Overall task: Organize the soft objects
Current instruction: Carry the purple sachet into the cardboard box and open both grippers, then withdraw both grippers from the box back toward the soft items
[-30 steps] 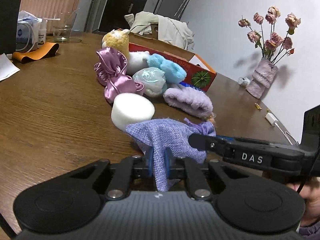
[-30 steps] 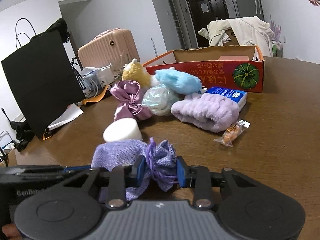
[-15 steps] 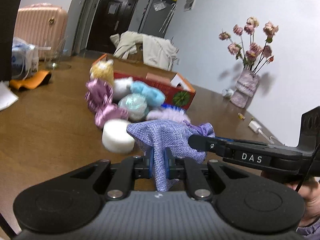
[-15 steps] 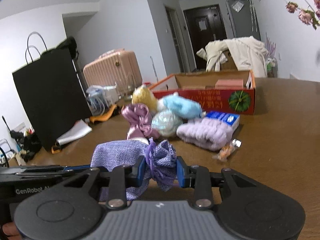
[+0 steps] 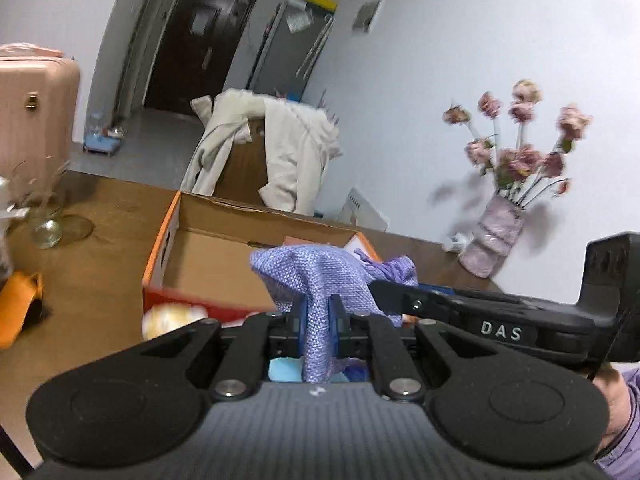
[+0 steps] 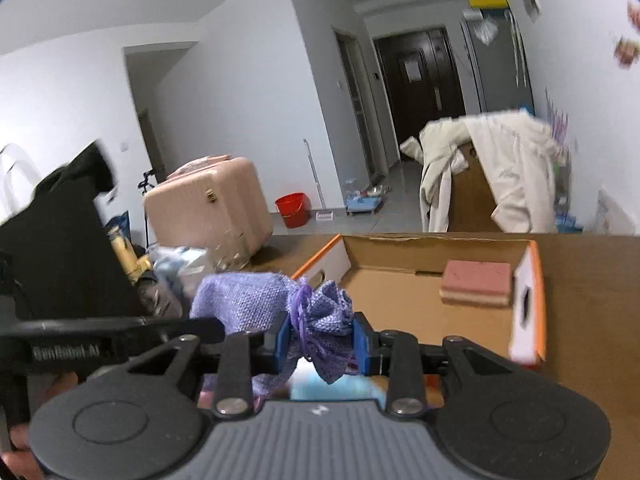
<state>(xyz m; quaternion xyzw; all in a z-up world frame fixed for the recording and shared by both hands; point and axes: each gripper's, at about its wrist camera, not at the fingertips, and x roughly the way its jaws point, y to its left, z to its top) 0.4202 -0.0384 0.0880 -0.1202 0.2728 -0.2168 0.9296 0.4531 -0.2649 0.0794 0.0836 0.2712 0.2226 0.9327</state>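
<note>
A lilac woven drawstring pouch (image 5: 316, 276) hangs in the air between both grippers. My left gripper (image 5: 318, 320) is shut on its closed bottom end. My right gripper (image 6: 322, 338) is shut on its gathered neck (image 6: 324, 320), and its arm shows in the left wrist view (image 5: 480, 316). The pouch is high above the near edge of the open orange cardboard box (image 5: 208, 256), which also shows in the right wrist view (image 6: 400, 292). A pink sponge block (image 6: 476, 282) lies inside the box. A yellow plush (image 5: 172, 318) and a blue soft thing (image 5: 284, 370) peek out below the fingers.
The brown wooden table (image 5: 92, 280) carries a glass (image 5: 46, 228) and an orange band (image 5: 18, 304) at the left, and a vase of dried roses (image 5: 500, 228) at the right. A chair with a cream coat (image 5: 272, 160) stands behind the box. A pink suitcase (image 6: 208, 208) is beyond.
Both grippers have lifted the pouch up and forward together. The pile of soft things has dropped out of view below the fingers, and the open box now lies ahead and below.
</note>
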